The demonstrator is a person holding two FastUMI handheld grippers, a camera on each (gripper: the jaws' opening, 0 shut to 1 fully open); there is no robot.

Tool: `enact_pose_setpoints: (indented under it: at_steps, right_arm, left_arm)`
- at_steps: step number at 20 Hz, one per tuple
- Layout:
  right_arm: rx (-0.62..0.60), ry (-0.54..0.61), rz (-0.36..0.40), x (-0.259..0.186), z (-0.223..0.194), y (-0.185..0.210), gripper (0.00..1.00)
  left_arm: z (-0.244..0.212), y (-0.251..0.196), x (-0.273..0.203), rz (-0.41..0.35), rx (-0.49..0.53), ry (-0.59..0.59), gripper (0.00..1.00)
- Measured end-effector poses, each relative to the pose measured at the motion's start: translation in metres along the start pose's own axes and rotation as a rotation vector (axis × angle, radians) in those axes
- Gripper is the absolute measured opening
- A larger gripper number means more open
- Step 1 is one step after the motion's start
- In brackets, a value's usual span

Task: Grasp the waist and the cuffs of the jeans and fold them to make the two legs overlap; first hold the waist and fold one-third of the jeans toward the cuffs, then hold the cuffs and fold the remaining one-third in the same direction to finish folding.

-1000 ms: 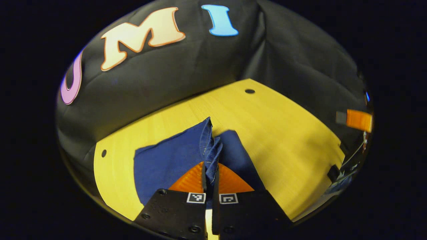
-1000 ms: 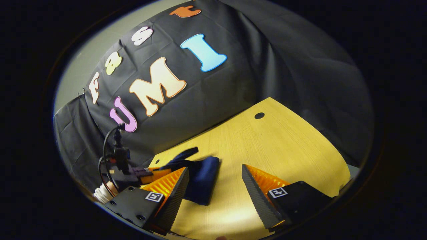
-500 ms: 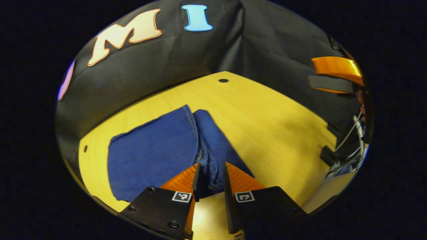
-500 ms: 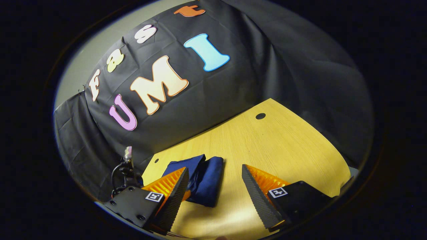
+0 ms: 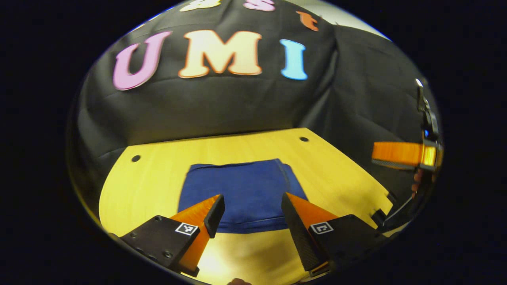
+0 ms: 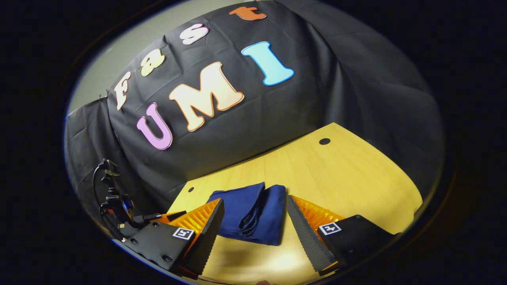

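The dark blue jeans [image 5: 241, 194] lie folded into a compact rectangle on the yellow wooden table [image 5: 150, 178]. In the left gripper view my left gripper [image 5: 251, 215] hovers open just above their near edge, nothing between its fingers. In the right gripper view the same folded jeans [image 6: 253, 215] show stacked layers along their near side, and my right gripper [image 6: 255, 225] stands open over the table in front of them. The right gripper's fingers [image 5: 396, 154] appear at the far right edge of the left gripper view, above the table.
The table has small round holes [image 5: 304, 139] near its back corners and a notch at the right edge [image 5: 390, 198]. Black cloth walls close the back and sides. The left gripper's camera mount and cables [image 6: 115, 202] show at the lower left of the right gripper view.
My left gripper let go of the jeans fold, opened wide and drew back. The jeans now lie flat and folded. My right gripper stayed open and shifted slightly toward the jeans.
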State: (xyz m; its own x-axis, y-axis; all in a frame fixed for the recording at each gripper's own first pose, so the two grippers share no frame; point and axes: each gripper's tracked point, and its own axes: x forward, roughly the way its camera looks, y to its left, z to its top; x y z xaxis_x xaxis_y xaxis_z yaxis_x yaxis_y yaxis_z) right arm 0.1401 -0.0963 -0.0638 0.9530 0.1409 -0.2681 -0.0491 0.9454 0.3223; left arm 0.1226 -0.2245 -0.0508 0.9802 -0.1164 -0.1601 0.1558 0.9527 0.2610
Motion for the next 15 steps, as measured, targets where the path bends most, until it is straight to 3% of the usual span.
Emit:
enact_pose_setpoints:
  at_steps: [5,11,15]
  right_arm:
    - [-0.028,0.001,0.002,0.007,-0.017,0.030,0.98]
    - [-0.027,0.011,-0.014,0.011,-0.033,0.043,0.98]
    - [-0.029,-0.001,-0.037,0.005,-0.040,0.048,0.98]
  left_arm:
    - [-0.001,0.057,-0.025,0.092,0.020,-0.026,0.88]
    - [-0.008,0.063,-0.033,0.059,-0.030,-0.029,0.88]
    - [-0.008,0.063,-0.034,0.030,0.028,-0.037,0.88]
